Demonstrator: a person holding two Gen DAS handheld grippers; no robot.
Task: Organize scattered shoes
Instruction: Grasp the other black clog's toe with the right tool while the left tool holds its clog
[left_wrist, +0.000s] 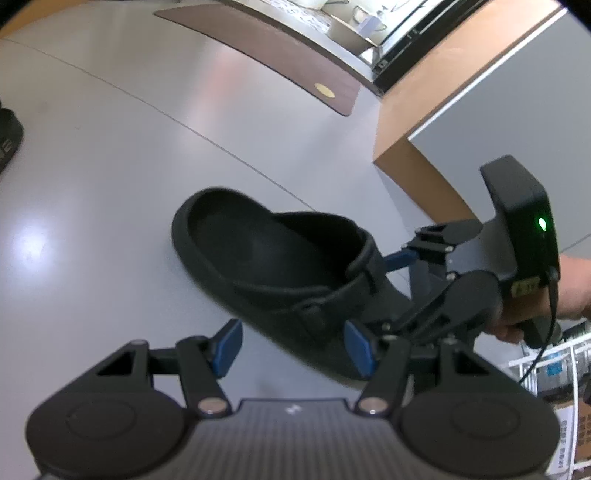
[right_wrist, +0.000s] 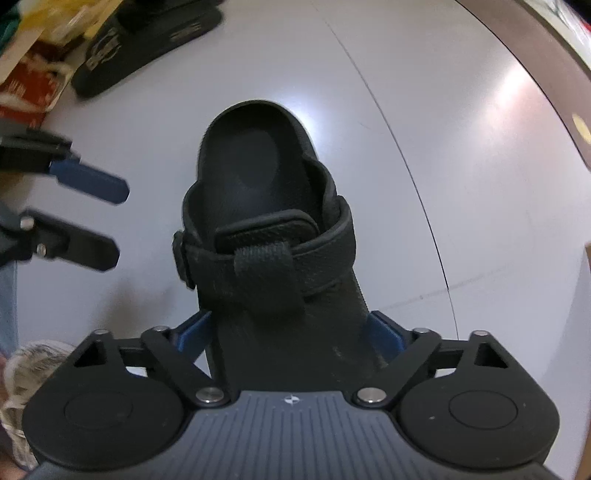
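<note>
Left to right in the right wrist view: clutter of red and yellow packaging at far left edge, two dark shoes (right_wrist: 147, 40) on the grey floor (right_wrist: 461, 184) at top left, well apart from the clog (right_wrist: 266, 221). Nothing lies between them and the clog. Brown mat (left_wrist: 266, 48) along the far edge of the floor, wooden cabinet (left_wrist: 413, 122) at right in the left wrist view, white wire rack (left_wrist: 546, 369) at bottom right.

Left tool (left_wrist: 295, 349): jaws apart, nothing between them, hovering just beside the clog's near side; its right pad is close to the sole edge, contact unclear.

Clog sits on the floor, sole down, mid-frame in both views. Long axis runs straight away from the right tool (right_wrist: 295, 332); heel end points away, toe end toward the tool. Strap folded forward over the upper.

Right tool: jaws set wide, straddling the clog's toe end, one blue pad on each side. Cannot tell whether the pads press on it. A hand (left_wrist: 554, 291) grips its handle.
</note>
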